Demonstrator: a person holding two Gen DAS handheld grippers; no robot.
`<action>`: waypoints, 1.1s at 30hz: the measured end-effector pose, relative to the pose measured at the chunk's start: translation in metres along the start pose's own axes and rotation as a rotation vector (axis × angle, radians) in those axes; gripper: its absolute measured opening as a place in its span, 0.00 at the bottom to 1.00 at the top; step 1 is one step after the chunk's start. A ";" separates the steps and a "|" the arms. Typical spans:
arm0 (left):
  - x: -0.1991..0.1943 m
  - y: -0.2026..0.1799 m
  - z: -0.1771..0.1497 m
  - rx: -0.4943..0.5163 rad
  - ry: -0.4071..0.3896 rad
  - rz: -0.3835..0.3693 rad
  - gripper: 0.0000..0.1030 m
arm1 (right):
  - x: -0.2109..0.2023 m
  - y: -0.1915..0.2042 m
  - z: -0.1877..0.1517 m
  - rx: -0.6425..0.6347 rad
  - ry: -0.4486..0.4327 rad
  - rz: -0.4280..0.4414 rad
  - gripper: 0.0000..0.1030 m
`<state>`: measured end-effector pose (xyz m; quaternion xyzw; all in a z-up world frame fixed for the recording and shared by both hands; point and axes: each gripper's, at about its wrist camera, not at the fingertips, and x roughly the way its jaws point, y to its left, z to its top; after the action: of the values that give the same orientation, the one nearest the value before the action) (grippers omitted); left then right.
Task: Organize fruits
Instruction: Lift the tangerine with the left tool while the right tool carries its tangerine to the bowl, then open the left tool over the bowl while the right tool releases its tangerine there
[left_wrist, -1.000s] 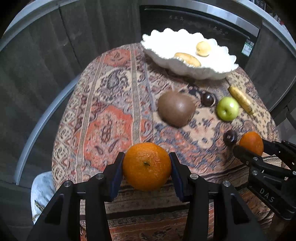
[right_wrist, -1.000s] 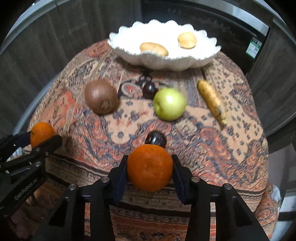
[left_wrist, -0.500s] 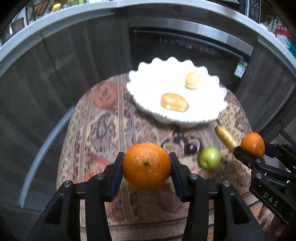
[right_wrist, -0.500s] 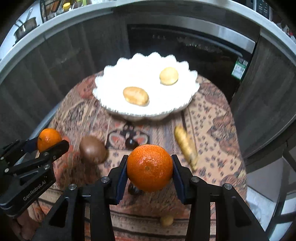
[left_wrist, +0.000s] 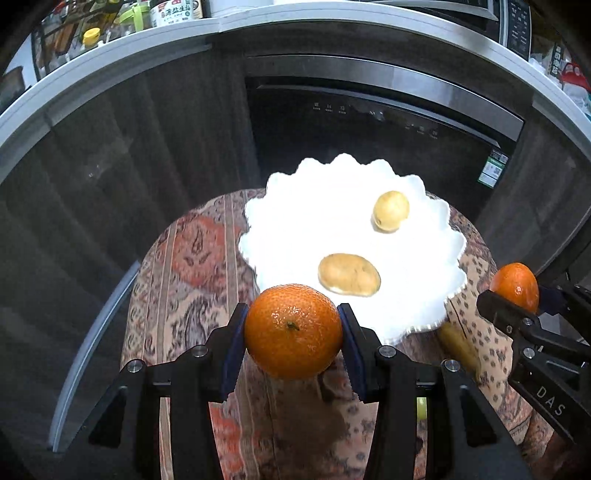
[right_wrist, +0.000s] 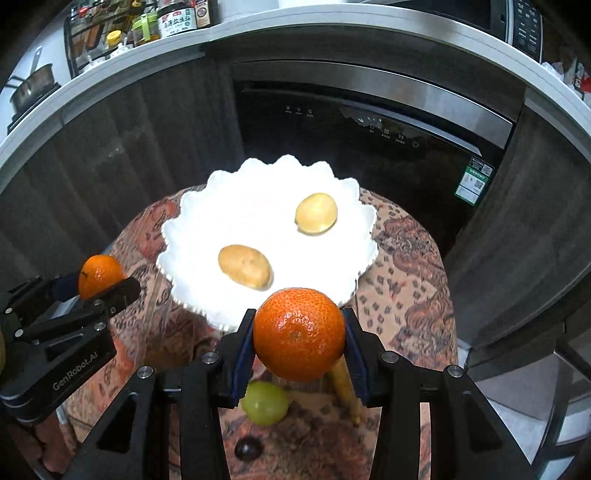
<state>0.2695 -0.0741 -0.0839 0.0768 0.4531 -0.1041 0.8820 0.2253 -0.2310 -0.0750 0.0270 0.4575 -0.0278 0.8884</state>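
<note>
My left gripper (left_wrist: 292, 332) is shut on an orange (left_wrist: 293, 330) and holds it in the air at the near left rim of the white scalloped bowl (left_wrist: 280, 221). My right gripper (right_wrist: 298, 336) is shut on a second orange (right_wrist: 299, 334), held above the bowl's near right rim (right_wrist: 195, 221). Each gripper with its orange also shows in the other wrist view: the right one (left_wrist: 515, 286) and the left one (right_wrist: 99, 275). Two yellowish potato-like pieces (left_wrist: 349, 274) (left_wrist: 390, 210) lie in the bowl.
The bowl stands on a patterned cloth (left_wrist: 184, 288) over a small round table. A green apple (right_wrist: 265, 402), a long yellow piece (right_wrist: 345, 384) and a dark small fruit (right_wrist: 248, 448) lie on the cloth below my right gripper. A dark oven front (left_wrist: 369, 122) stands behind.
Both grippers have risen and moved forward toward the bowl with their oranges. The brown kiwi-like fruit and most loose fruit have dropped out of the left view.
</note>
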 end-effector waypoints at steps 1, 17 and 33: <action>0.004 0.000 0.004 0.002 0.000 0.000 0.45 | 0.004 -0.001 0.004 0.003 0.001 0.000 0.44; 0.063 -0.002 0.037 0.010 0.034 0.014 0.45 | 0.062 -0.014 0.032 0.033 0.045 -0.020 0.44; 0.080 0.001 0.041 0.019 0.043 0.059 0.71 | 0.079 -0.012 0.041 0.017 0.046 -0.040 0.62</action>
<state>0.3474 -0.0914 -0.1250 0.1008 0.4685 -0.0809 0.8739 0.3040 -0.2480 -0.1158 0.0262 0.4780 -0.0488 0.8766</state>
